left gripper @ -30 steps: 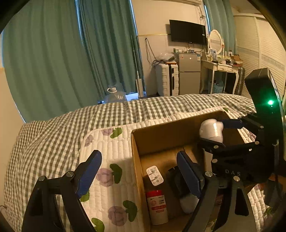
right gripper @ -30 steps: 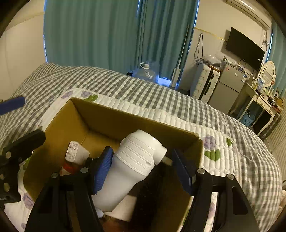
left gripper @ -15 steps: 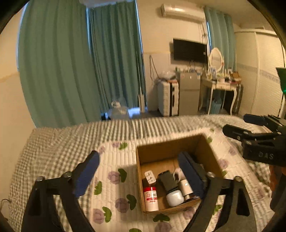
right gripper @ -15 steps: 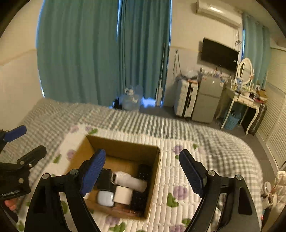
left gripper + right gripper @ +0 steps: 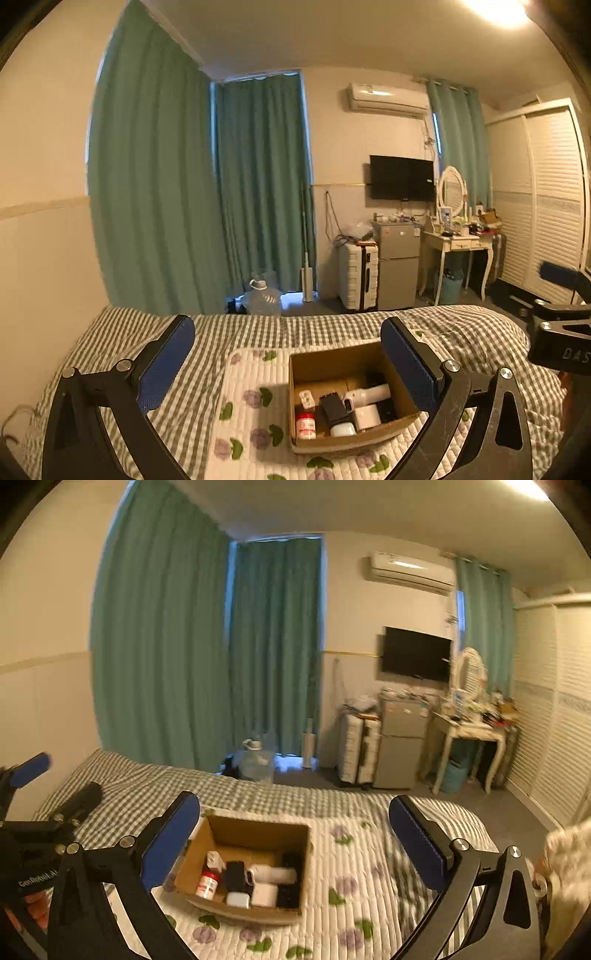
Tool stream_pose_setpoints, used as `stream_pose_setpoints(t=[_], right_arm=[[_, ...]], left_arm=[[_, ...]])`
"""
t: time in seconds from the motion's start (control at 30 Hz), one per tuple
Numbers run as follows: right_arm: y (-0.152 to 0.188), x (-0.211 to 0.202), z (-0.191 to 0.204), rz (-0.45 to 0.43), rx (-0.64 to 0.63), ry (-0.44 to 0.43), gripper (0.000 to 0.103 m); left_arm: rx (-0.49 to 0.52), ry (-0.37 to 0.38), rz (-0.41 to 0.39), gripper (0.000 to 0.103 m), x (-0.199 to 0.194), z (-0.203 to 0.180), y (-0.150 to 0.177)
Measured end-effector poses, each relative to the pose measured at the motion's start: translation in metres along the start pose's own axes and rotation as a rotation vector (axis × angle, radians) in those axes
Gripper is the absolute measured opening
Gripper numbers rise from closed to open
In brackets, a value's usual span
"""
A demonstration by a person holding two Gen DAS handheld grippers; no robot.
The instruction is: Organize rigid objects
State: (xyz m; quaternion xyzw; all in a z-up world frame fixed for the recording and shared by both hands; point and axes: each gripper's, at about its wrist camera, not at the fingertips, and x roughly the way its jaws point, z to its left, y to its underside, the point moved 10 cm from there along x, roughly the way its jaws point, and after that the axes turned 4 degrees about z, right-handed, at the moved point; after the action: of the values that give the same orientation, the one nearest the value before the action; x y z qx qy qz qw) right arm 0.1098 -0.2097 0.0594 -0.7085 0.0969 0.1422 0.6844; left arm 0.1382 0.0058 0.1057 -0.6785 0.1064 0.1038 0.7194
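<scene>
Both tools are held high above the bed, spread wide, nothing between the blue pads. The left tool looks down on the cardboard box at its 5 o'clock; the right tool has the box near 6 o'clock. The box sits on a floral quilted mat. Inside lie a white hair dryer, a red-capped bottle and dark items. Only the left view shows the right tool at 3 o'clock; only the right view shows the left tool at 9 o'clock.
</scene>
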Motion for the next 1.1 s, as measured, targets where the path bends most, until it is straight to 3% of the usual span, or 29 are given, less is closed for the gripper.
stream_pose_setpoints(t=[0.2, 0.33, 0.47, 0.8, 1.1], right_arm=[[0.030, -0.021, 0.001, -0.067, 0.012, -0.008, 0.103], [0.065, 0.003, 0.006, -0.048, 0.023, -0.018, 0.103], [0.101, 0.041, 0.014, 0.014, -0.029, -0.004, 0.103], [0.130, 0.074, 0.007, 0.087, -0.010, -0.009, 0.103], [0.131, 0.076, 0.007, 0.099, -0.004, -0.009, 0.103]], left_arm=[[-0.035, 0.010, -0.020, 0.103, -0.005, 0.000, 0.035], [-0.040, 0.038, 0.026, 0.103, 0.014, -0.010, 0.067], [0.007, -0.010, 0.034, 0.103, 0.028, -0.012, 0.087], [-0.006, 0.005, 0.138, 0.103, 0.055, -0.006, 0.121], [-0.014, 0.014, 0.143, 0.103, 0.054, -0.005, 0.123]])
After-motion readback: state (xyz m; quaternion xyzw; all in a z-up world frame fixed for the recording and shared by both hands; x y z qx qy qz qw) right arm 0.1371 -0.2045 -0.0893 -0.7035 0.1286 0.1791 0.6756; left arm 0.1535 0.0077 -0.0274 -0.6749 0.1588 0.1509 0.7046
